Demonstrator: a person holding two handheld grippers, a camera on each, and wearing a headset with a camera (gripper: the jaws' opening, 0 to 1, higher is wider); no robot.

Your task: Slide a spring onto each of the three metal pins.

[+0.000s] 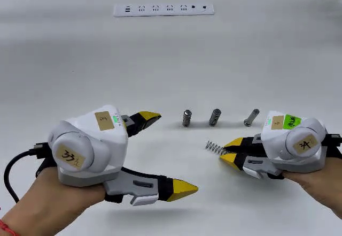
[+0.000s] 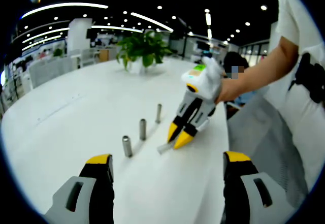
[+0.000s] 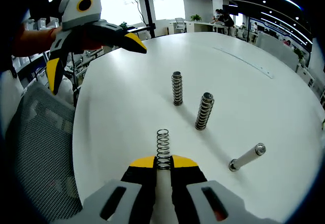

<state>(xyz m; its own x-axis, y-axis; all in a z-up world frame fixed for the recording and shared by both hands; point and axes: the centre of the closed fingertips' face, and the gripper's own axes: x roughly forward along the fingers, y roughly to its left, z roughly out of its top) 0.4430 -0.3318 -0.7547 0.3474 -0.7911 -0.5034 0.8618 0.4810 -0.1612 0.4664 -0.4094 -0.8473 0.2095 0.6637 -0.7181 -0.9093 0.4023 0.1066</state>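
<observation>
**Head view.** Shows the grey-and-white left gripper (image 1: 175,152) with yellow-tipped black jaws at near left, spread wide and holding nothing. Shows the matching right gripper (image 1: 228,151) at near right, jaws pressed on one end of a small silvery coil spring (image 1: 214,148) held roughly level, low over the white tabletop (image 1: 80,65). Places three short metal pins in a row just beyond: the left pin (image 1: 186,118) and middle pin (image 1: 215,117) already sleeved in springs, the bare right pin (image 1: 251,117) leaning or lying. Includes a white power strip (image 1: 163,9) at far centre.

**Left gripper view.** Looks between its own parted jaws toward the pin row, with the right gripper just beside it.

**Right gripper view.** Confirms the pinch on the coil spring. Shows the bare right pin on its side, to the right and apart from the jaws.

**Step in hand:** bringing the third spring to the last pin. Calls next, in all likelihood, for steadying or righting that pin with the free left gripper, then lining the coil's open end with the pin's tip and pushing along its axis.
</observation>
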